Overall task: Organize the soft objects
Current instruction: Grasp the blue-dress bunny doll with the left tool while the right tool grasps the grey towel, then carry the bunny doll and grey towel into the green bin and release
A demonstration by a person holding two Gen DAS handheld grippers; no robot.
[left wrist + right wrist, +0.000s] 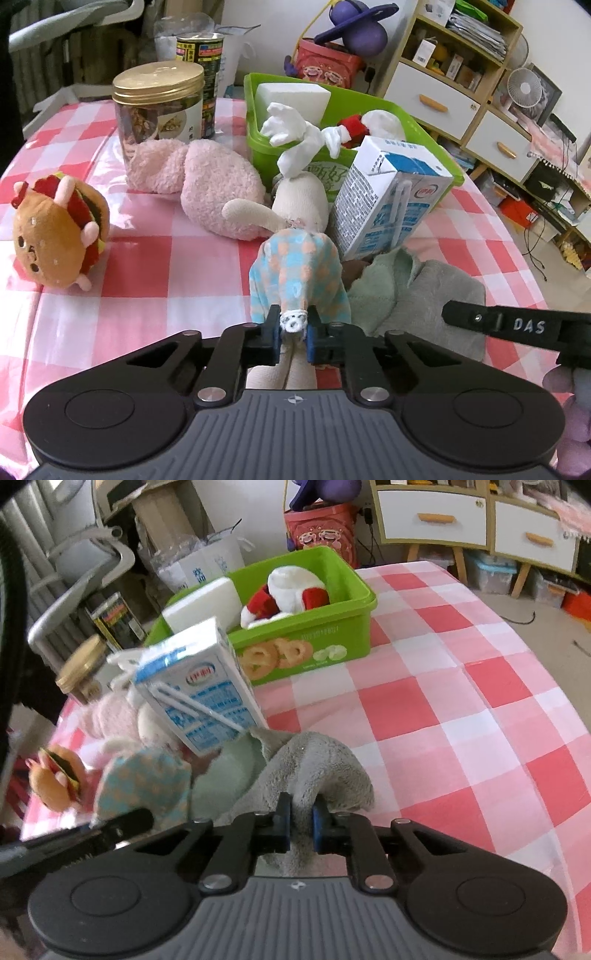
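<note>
My left gripper (pixel 293 330) is shut on a cream rag doll in a blue-and-orange checked dress (pixel 299 275), pinching it at the lace hem. The doll lies head away from me, against a pink plush (pixel 207 181). My right gripper (pixel 301 818) is shut on a fold of a grey towel (pixel 314 771) that lies bunched over a pale green cloth (pixel 221 775). A burger plush (pixel 55 236) sits at the left. The green bin (pixel 314 638) holds a white foam block (pixel 207 603) and a red-and-white plush (pixel 291 594).
A blue-and-white milk carton (pixel 388 199) leans on the cloths in front of the bin. A gold-lidded jar (pixel 159 103) and a tin can (pixel 201 55) stand at the back left. Pink checked tablecloth (pixel 461 709) stretches right. Shelves and drawers stand beyond the table.
</note>
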